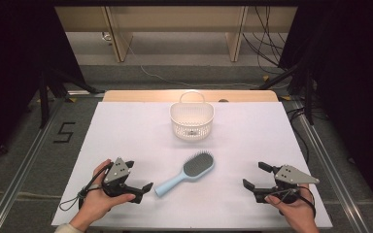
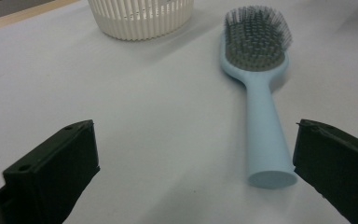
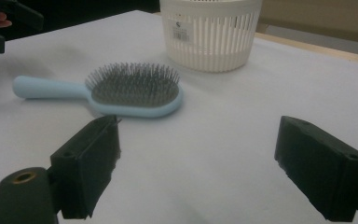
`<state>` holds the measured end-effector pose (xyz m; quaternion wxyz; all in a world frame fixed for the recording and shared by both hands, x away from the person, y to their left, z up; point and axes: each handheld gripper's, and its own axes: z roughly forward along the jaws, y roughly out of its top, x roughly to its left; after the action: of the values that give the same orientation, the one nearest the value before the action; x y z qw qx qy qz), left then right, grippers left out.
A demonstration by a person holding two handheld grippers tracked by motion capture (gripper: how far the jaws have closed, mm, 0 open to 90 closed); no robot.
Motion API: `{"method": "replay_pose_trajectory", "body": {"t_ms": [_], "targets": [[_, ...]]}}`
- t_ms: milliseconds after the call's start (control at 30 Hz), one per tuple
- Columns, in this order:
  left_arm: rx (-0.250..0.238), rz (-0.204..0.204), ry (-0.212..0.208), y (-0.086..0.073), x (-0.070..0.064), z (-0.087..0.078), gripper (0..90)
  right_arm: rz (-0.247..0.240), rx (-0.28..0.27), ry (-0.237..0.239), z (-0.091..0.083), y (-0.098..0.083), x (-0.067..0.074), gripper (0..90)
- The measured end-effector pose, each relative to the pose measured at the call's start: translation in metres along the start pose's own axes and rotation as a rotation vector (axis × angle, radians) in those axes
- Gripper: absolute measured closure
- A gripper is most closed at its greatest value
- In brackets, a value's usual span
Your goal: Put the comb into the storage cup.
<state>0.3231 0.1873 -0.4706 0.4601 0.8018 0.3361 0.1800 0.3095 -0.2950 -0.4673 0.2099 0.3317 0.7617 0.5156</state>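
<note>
A light blue hairbrush [image 1: 187,173] with dark bristles lies bristles-up in the middle of the white table sheet [image 1: 126,131], its handle pointing to the near left. Behind it stands a white slatted basket [image 1: 192,121] with a loop handle. My left gripper [image 1: 140,175] rests open just left of the handle end. In the left gripper view the hairbrush [image 2: 261,93] lies ahead, its handle end close to the right jaw, and the basket [image 2: 140,18] is beyond. My right gripper [image 1: 253,174] is open, well right of the brush. The right gripper view shows the hairbrush [image 3: 130,91] and basket [image 3: 212,32].
The basket appears to hold nothing but a label on its wall. Beyond the sheet a wooden table edge [image 1: 189,95] shows, with floor cables and stand legs behind it. The left gripper [image 3: 4,21] appears far off in the right gripper view.
</note>
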Motion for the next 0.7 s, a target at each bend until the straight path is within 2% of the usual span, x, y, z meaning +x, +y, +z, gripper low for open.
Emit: {"method": "replay_pose_trajectory", "body": {"t_ms": [267,433,600,700], "targets": [[-0.017,0.015,0.007,0.004,0.001,-0.001,0.0,0.002,-0.007,-0.001,-0.001,0.000,0.001,14.9],[-0.043,0.013,0.009,0.016,0.001,0.002,0.0,0.001,-0.001,-0.003,0.001,0.000,0.002,15.0],[-0.027,0.039,-0.012,0.027,-0.006,0.011,2.5,0.004,-0.002,-0.004,0.001,0.000,0.002,15.0],[0.002,0.060,-0.024,0.035,-0.011,0.018,3.7,0.003,0.001,-0.002,0.001,0.000,0.002,15.0]]}}
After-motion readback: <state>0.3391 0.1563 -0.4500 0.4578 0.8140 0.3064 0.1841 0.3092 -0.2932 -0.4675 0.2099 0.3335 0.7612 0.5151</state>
